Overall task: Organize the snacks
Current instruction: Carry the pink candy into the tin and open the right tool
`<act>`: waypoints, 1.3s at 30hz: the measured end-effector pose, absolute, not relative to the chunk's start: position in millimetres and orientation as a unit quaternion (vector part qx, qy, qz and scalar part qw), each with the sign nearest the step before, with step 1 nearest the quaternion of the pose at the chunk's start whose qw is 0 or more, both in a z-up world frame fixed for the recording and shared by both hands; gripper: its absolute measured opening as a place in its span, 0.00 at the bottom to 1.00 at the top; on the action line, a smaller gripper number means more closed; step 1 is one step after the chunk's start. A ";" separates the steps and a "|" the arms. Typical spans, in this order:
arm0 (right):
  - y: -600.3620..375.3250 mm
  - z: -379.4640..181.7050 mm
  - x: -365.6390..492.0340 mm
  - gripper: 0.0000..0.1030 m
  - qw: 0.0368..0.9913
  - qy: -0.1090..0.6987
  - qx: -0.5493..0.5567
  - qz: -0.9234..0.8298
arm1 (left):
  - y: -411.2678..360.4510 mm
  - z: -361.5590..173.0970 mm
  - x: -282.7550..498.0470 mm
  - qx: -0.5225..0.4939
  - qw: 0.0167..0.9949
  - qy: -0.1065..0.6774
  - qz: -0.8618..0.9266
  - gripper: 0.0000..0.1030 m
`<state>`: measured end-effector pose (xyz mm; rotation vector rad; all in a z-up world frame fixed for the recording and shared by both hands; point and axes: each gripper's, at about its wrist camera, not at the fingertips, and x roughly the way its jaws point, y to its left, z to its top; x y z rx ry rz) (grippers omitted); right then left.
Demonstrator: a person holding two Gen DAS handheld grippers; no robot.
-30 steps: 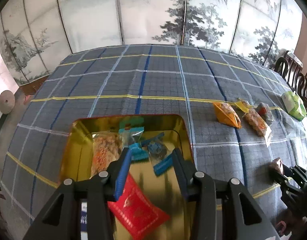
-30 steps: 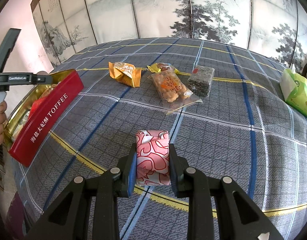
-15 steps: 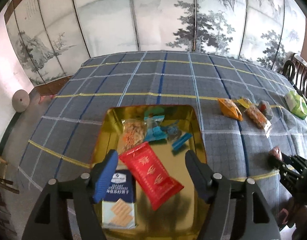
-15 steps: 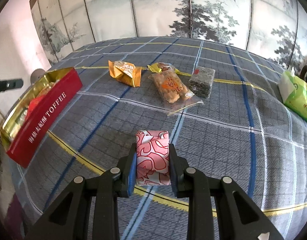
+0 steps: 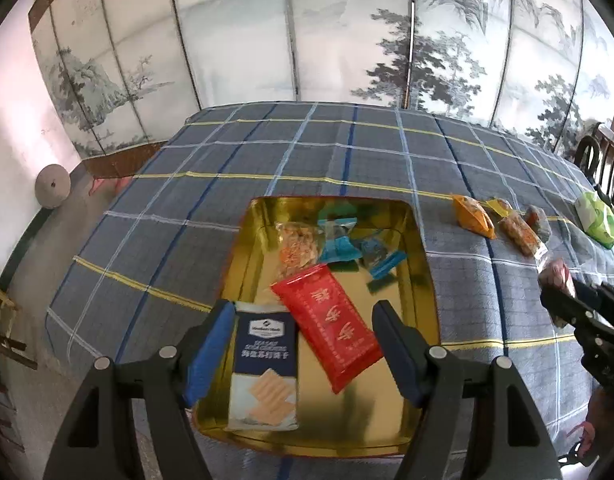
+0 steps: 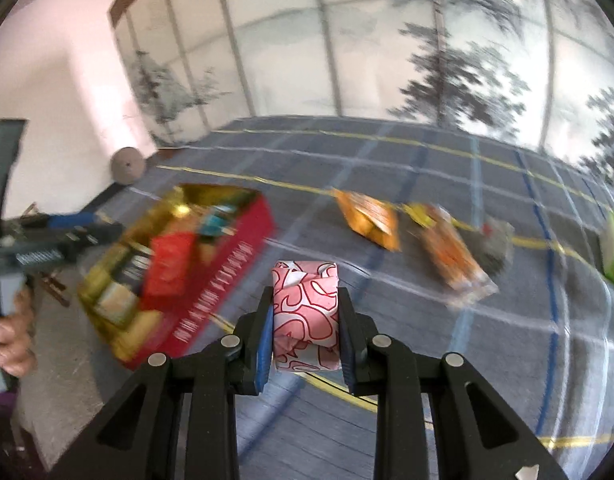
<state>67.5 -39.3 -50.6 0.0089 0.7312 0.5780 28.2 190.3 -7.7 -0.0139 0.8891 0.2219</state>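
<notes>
Clamped between the two pads of the right gripper (image 6: 305,320), a pink-and-white wrapped snack (image 6: 305,314) sits upright in the jaws, raised clear of the plaid tablecloth (image 6: 507,340) (the right wrist view is smeared with motion blur).

Tin (image 5: 421,248): gold inside, red outside, standing on the cloth to the left of the held snack. Contents: a red packet (image 5: 331,322) lying diagonally across the middle; a navy-and-white cracker pack (image 5: 267,360) at the near left corner, its top edge under the red packet's corner; an orange-flecked clear bag (image 5: 297,246) at the far left; several small blue-wrapped sweets (image 5: 363,250) beside it.

Left gripper (image 5: 303,344): hanging above the near end of the tin, jaws wide apart and just opened, nothing pinched. The red packet and cracker pack show between the fingers but lie loose in the tin below.

Loose on the cloth, in a row to the right of the tin: an orange pouch (image 5: 473,216), a long clear bag of orange snacks (image 5: 521,234), a dark grey block (image 5: 539,220). A green packet (image 5: 597,220) lies farther right.

Person's hand (image 6: 13,336) grips the left tool's handle.
</notes>
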 end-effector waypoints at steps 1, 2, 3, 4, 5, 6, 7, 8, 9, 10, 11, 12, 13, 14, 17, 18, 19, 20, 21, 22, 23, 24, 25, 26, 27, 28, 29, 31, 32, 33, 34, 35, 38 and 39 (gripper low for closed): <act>-31.3 -45.1 66.9 0.24 0.891 0.348 0.004 0.290 | 193.8 -7.5 26.1 -0.009 0.897 0.427 0.113 0.71; -23.2 -41.0 66.6 0.24 0.889 0.346 0.003 0.299 | 198.0 -7.5 23.4 -0.013 0.898 0.424 0.118 0.71; -13.6 -36.8 67.1 0.24 0.886 0.344 0.004 0.310 | 202.4 -7.4 20.9 -0.017 0.899 0.420 0.122 0.71; -5.8 -34.3 68.2 0.24 0.883 0.345 0.006 0.320 | 206.8 -7.8 18.4 -0.019 0.899 0.418 0.129 0.71; 3.3 -33.0 69.3 0.24 0.879 0.346 0.007 0.329 | 212.0 -8.3 15.8 -0.020 0.898 0.417 0.140 0.71; 11.3 -32.6 70.7 0.24 0.876 0.347 0.006 0.335 | 216.9 -9.0 13.6 -0.022 0.897 0.417 0.146 0.71; 18.6 -32.1 71.7 0.24 0.873 0.348 0.004 0.340 | 220.8 -9.4 11.6 -0.025 0.896 0.417 0.149 0.71; 26.7 -32.0 72.4 0.24 0.870 0.350 0.001 0.347 | 225.5 -10.0 9.7 -0.027 0.895 0.418 0.154 0.71; 36.8 -31.6 74.2 0.24 0.866 0.353 -0.003 0.354 | 229.6 -10.5 7.4 -0.028 0.895 0.416 0.161 0.71; 43.5 -31.7 75.0 0.24 0.863 0.354 -0.005 0.359 | 232.2 -10.9 5.4 -0.028 0.895 0.414 0.165 0.71; 50.9 -32.0 76.4 0.24 0.861 0.356 -0.008 0.364 | 234.6 -10.9 3.5 -0.027 0.895 0.412 0.169 0.71; 59.1 -32.7 77.1 0.24 0.857 0.359 -0.010 0.370 | 236.7 -11.2 1.9 -0.027 0.895 0.412 0.172 0.71; 65.9 -33.8 79.6 0.24 0.854 0.362 -0.012 0.373 | 238.8 -11.6 0.5 -0.029 0.894 0.412 0.175 0.71; 71.2 -35.1 82.0 0.24 0.852 0.364 -0.013 0.375 | 240.5 -11.9 -0.9 -0.030 0.893 0.411 0.177 0.71; 89.6 -40.2 90.0 0.24 0.847 0.374 -0.019 0.378 | 243.6 -12.1 -3.8 -0.034 0.894 0.411 0.177 0.71; 95.5 -42.3 92.7 0.24 0.846 0.376 -0.024 0.378 | 244.4 -11.7 -4.3 -0.034 0.894 0.411 0.177 0.71; 100.7 -44.6 95.5 0.24 0.845 0.379 -0.030 0.376 | 244.2 -11.3 -5.4 -0.033 0.894 0.410 0.178 0.71; 105.4 -47.3 98.9 0.24 0.844 0.384 -0.035 0.373 | 244.3 -10.8 -6.0 -0.033 0.895 0.409 0.178 0.71; 108.5 -49.1 102.0 0.24 0.844 0.386 -0.036 0.371 | 244.2 -10.3 -5.8 -0.032 0.896 0.407 0.177 0.71; 112.4 -51.5 105.0 0.24 0.843 0.389 -0.037 0.369 | 244.4 -9.6 -5.6 -0.031 0.896 0.406 0.176 0.71; 115.2 -53.6 107.4 0.24 0.842 0.392 -0.039 0.368 | 244.1 -9.3 -5.7 -0.029 0.896 0.406 0.175 0.71; 118.5 -56.1 109.4 0.24 0.841 0.396 -0.040 0.367 | 243.5 -8.9 -5.8 -0.026 0.897 0.405 0.176 0.71; 121.2 -58.9 111.5 0.24 0.841 0.399 -0.043 0.364 | 243.5 -8.6 -5.9 -0.024 0.897 0.404 0.176 0.71; 122.5 -60.3 113.9 0.24 0.841 0.400 -0.044 0.363 | 243.1 -8.1 -6.0 -0.021 0.898 0.402 0.176 0.71; 124.4 -62.2 115.3 0.24 0.841 0.401 -0.045 0.361 | 242.6 -8.1 -5.9 -0.018 0.899 0.401 0.176 0.71; 125.8 -63.8 116.9 0.24 0.840 0.403 -0.045 0.360 | 242.3 -8.4 -5.8 -0.016 0.899 0.401 0.177 0.71; 127.0 -65.5 119.0 0.24 0.840 0.405 -0.046 0.358 | 242.1 -8.7 -5.7 -0.014 0.899 0.401 0.176 0.71; 129.1 -68.7 122.4 0.24 0.840 0.408 -0.046 0.355 | 241.6 -9.3 -5.1 -0.014 0.899 0.402 0.175 0.71; 129.9 -70.0 123.9 0.24 0.840 0.410 -0.046 0.354 | 241.3 -9.8 -4.7 -0.014 0.899 0.402 0.175 0.71; 130.6 -71.5 124.6 0.24 0.839 0.411 -0.045 0.352 | 241.1 -10.4 -4.7 -0.013 0.898 0.403 0.174 0.71; 131.1 -72.4 125.4 0.24 0.839 0.412 -0.045 0.352 | 240.9 -10.8 -4.8 -0.013 0.898 0.403 0.174 0.71; 131.6 -73.0 126.0 0.24 0.839 0.413 -0.044 0.352 | 240.6 -11.1 -5.1 -0.013 0.899 0.403 0.174 0.71; 132.2 -74.1 127.3 0.24 0.839 0.413 -0.045 0.351 | 240.6 -11.5 -5.3 -0.013 0.898 0.403 0.173 0.71; 133.0 -74.8 127.2 0.24 0.839 0.414 -0.047 0.351 | 240.7 -12.1 -5.4 -0.013 0.898 0.404 0.173 0.71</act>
